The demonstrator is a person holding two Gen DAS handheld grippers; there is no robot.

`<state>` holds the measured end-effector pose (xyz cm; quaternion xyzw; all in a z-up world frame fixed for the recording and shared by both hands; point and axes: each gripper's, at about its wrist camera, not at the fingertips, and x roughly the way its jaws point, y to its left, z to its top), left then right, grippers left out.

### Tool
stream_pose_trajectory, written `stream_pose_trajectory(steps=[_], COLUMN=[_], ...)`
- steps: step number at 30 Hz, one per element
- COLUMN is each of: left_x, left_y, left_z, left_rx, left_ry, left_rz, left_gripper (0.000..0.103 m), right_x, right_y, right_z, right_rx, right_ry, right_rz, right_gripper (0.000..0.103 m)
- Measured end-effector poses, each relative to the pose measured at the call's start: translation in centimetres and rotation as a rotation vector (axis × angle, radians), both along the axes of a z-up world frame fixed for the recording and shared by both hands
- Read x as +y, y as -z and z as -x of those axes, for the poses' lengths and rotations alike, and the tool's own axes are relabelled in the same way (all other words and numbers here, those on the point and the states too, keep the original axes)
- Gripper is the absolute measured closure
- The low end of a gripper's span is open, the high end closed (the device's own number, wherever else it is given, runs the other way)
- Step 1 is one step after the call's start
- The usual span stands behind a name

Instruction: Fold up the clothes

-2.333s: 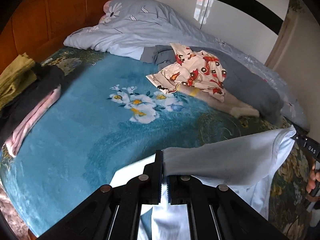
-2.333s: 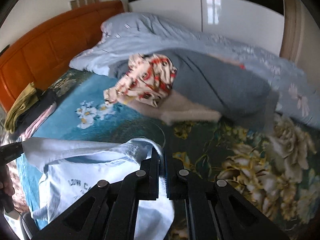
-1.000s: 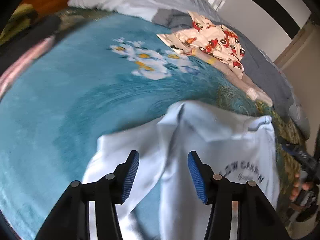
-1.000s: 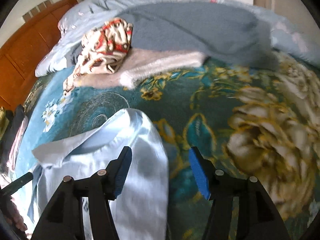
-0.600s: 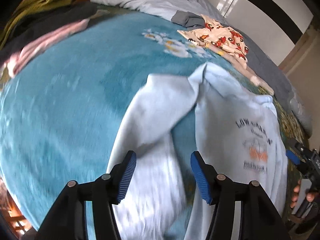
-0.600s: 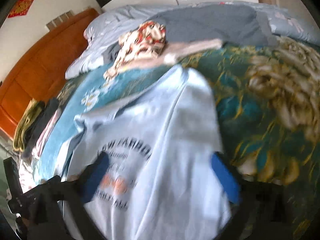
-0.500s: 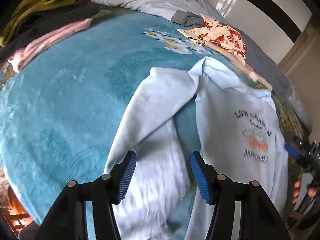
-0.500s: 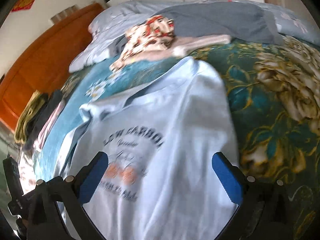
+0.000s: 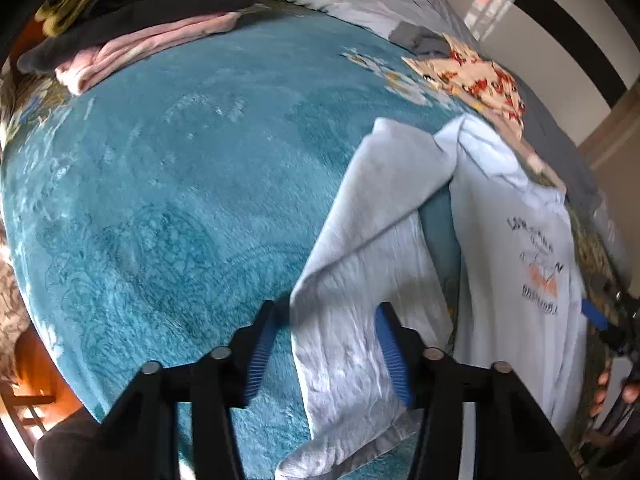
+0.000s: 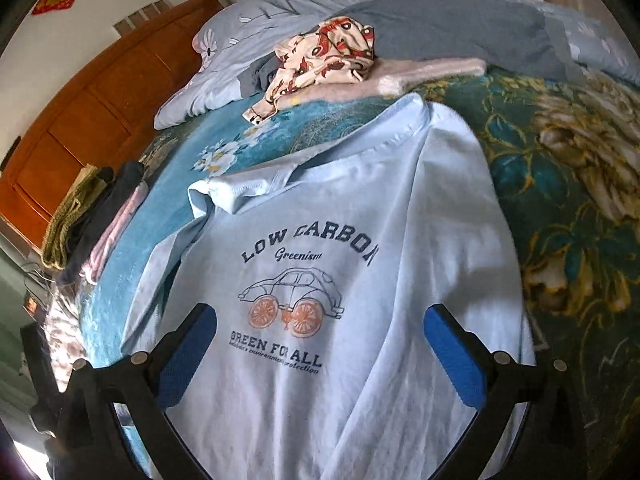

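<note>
Across the bed (image 10: 568, 216), on its teal floral blanket (image 9: 168, 184), the pale blue T-shirt (image 10: 360, 240) now lies spread print side up, collar toward the headboard; a couple of seconds ago it hung pinched in both tongs above the bed. That means the laying-out step looks done and the folds themselves can begin. One sleeve (image 9: 384, 216) lies out to the shirt's side, rumpled and partly folded over itself, with a strip of blanket showing between it and the body. Farther up the bed sit a grey quilt (image 10: 460, 32), a patterned cream-and-red garment (image 10: 328, 56) and, by the headboard side, a stack of folded clothes (image 9: 132, 28).

Right tongs (image 10: 320, 344) hover over the shirt's lower front, jaws flung wide apart and clamped on nothing, having opened further since the release. Left tongs (image 9: 324, 340) straddle the sleeve's lower part; the jaws have just been closing with the cloth between them, yet the pads do not look pressed on it. My guess is the sleeve gets pinched next and carried inward over the print.
</note>
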<state>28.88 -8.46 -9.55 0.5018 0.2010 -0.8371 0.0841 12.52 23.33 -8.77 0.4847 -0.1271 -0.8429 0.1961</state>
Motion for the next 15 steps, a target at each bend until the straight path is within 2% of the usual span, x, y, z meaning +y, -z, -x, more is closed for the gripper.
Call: stream_pose_trajectory(steps=[2,3,8,15], left_x=[0.4,0.4,-0.7,-6.4], left_y=[-0.1,-0.2,-0.9,-3.0], left_z=[0.0,0.0,0.2,2.7], left_rx=[-0.001,0.004,0.023,0.03], left_ry=[0.021,0.023,0.018,-0.055], left_rz=[0.021,0.024,0.103,0.243], left_gripper=[0.09,0.095,0.098,0.1], right_x=[-0.3,-0.4,-0.6,-0.5], right_y=[0.2,0.2,0.3,1.0], right_z=[0.0,0.0,0.1,0.8], right_rx=[-0.011,-0.012,-0.016,-0.034], right_ry=[-0.002,-0.005,-0.014,-0.005], right_rz=[-0.003,-0.006,-0.01,-0.003], right_gripper=[0.0,0.0,0.0,0.0])
